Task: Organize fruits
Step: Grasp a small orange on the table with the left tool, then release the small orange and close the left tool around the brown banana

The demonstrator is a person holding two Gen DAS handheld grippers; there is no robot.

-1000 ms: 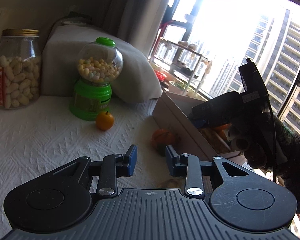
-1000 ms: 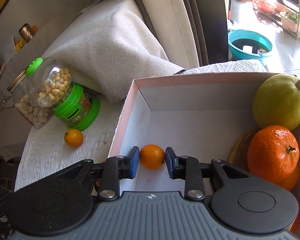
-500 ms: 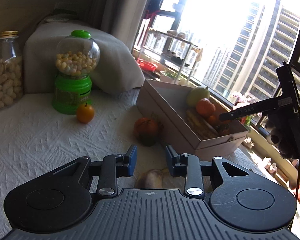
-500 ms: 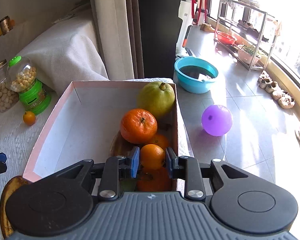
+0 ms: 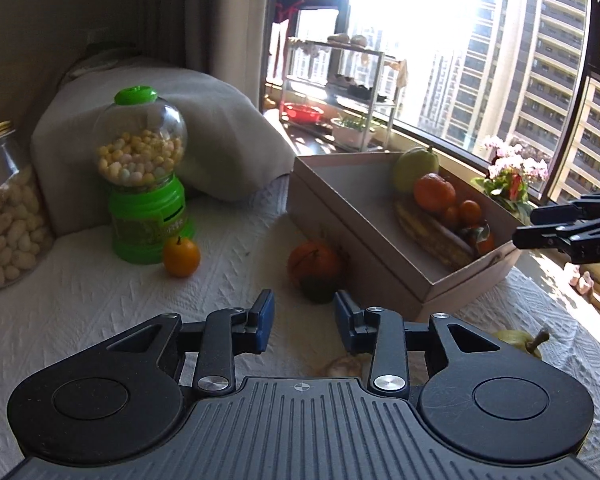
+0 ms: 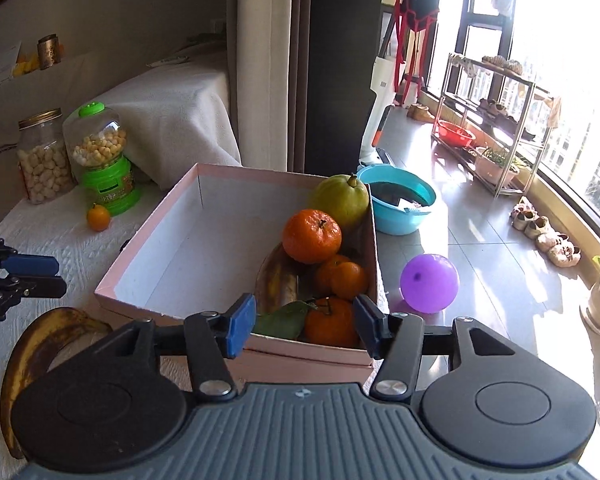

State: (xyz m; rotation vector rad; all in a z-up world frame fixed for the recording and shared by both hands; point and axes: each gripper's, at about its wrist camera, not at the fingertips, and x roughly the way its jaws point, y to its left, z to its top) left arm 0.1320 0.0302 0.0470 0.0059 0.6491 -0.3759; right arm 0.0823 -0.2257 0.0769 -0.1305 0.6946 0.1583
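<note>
- sunlit room with a wide window at 1 o'clock in the left wrist view; white cloth (image 5: 79, 304) covers the table.
- box (image 6: 171, 264) sits on the cloth, its fruit packed along the right wall: pear (image 6: 340, 200) at the far end, big orange (image 6: 311, 236) touching it, small oranges (image 6: 346, 278) and a banana (image 6: 277, 280) nearer.
- right gripper (image 6: 304, 326) hovers at the box's near edge, jaws opening, nothing pressed between the pads; a leafy orange (image 6: 332, 322) lies in the box beyond the gap.
- left gripper (image 5: 304, 322) is over the cloth, jaws opening and empty; a mottled orange (image 5: 314, 270) lies at 12 o'clock just ahead.
- tiny orange (image 5: 181, 257) touches the green dispenser (image 5: 143, 184) at 10 o'clock; jar (image 5: 3, 216) at 9.
- loose banana (image 6: 47, 344) lies on the cloth at 8 o'clock in the right wrist view; a second pear (image 5: 518, 342) at 4 o'clock in the left.
</note>
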